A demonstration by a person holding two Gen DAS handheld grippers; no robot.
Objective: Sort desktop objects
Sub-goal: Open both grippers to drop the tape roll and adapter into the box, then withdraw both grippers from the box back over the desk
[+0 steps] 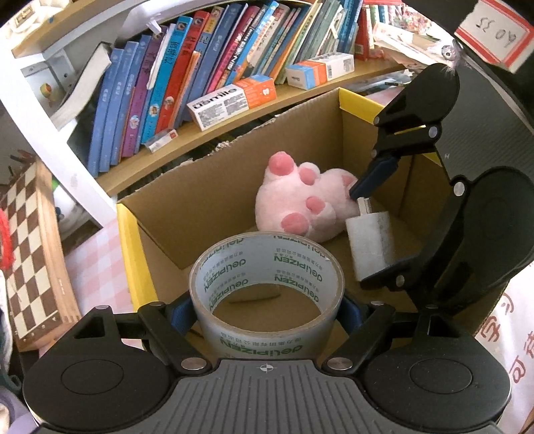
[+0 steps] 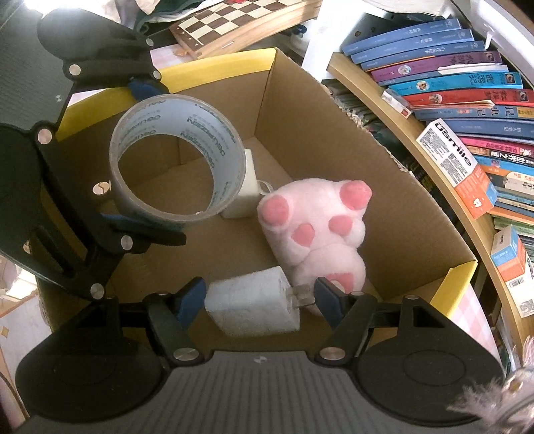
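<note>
Both grippers hover over an open cardboard box (image 1: 200, 207) (image 2: 383, 187) with yellow-edged flaps. My left gripper (image 1: 267, 313) (image 2: 157, 160) is shut on a roll of clear packing tape (image 1: 267, 263) (image 2: 213, 140), pinching it across its sides. My right gripper (image 2: 258, 297) (image 1: 363, 237) is shut on a white charger plug (image 2: 250, 307) (image 1: 370, 247), one finger on its body and the other on its metal prongs. On the box floor lie a pink plush paw (image 1: 300, 197) (image 2: 313, 227) and a second white charger (image 2: 243, 190) with a cable, partly hidden behind the tape.
A bookshelf (image 1: 187, 76) (image 2: 467, 100) packed with books and small cartons (image 1: 230, 101) rises close behind the box. A wooden chessboard (image 1: 30, 253) (image 2: 240, 16) leans beside the box. A pink checked cloth (image 1: 96, 267) covers the desk.
</note>
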